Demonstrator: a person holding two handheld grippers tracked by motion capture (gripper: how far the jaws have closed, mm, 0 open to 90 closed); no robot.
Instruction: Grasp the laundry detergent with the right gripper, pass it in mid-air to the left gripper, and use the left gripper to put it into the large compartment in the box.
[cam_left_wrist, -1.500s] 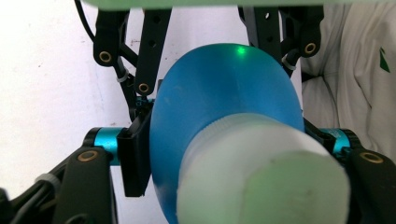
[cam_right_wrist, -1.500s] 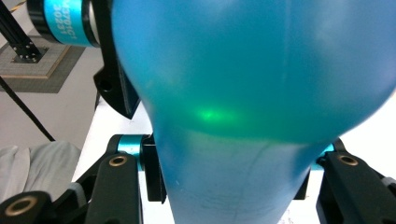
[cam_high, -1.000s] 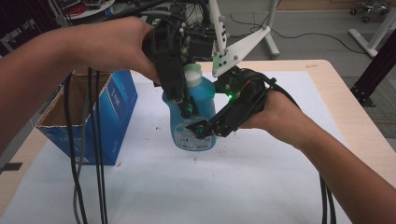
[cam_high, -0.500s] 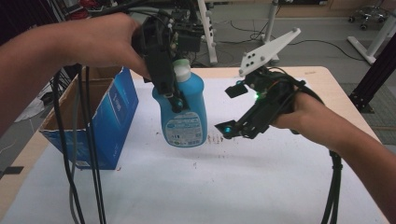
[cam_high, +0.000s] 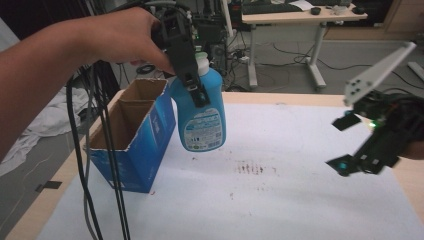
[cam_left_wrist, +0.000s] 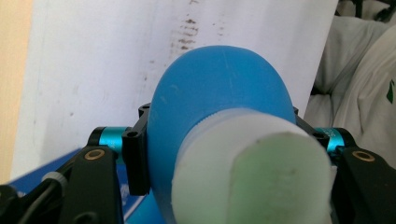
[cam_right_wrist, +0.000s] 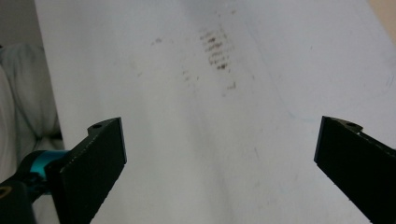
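A: What's the biggest thing here?

B: The tabletop (cam_high: 310, 100), pale wood with a smooth white sheet (cam_high: 280, 200) spread over it. A patch of brown smudges (cam_high: 256, 168) marks the sheet near its middle.

A: And on the left?

B: An open cardboard box (cam_high: 135, 145), blue and printed outside, raw brown inside, standing at the left edge of the sheet. Its flaps are up and ragged.

A: Where's the bottle?

B: The blue bottle (cam_high: 200, 112) hangs in the air just right of the box, clear of the sheet. It's glossy plastic, rounded at the shoulders, with a pale label low on its front and a whitish cap (cam_high: 202, 61). The left gripper (cam_high: 192, 92) pinches it below the neck, jaws pressed against both sides.

A: Does the left gripper view add anything?

B: It looks down past the cap (cam_left_wrist: 275, 177), which has a flat, matt, faintly greenish top, onto the domed shoulder (cam_left_wrist: 219, 88), with the jaws hugging either flank.

A: And the other hand?

B: The right gripper (cam_high: 345, 142) hovers at the far right, well apart from the bottle, jaws spread wide after just opening, nothing between them. The right gripper view shows bare sheet and the smudges (cam_right_wrist: 217, 53) between the flat black jaws.
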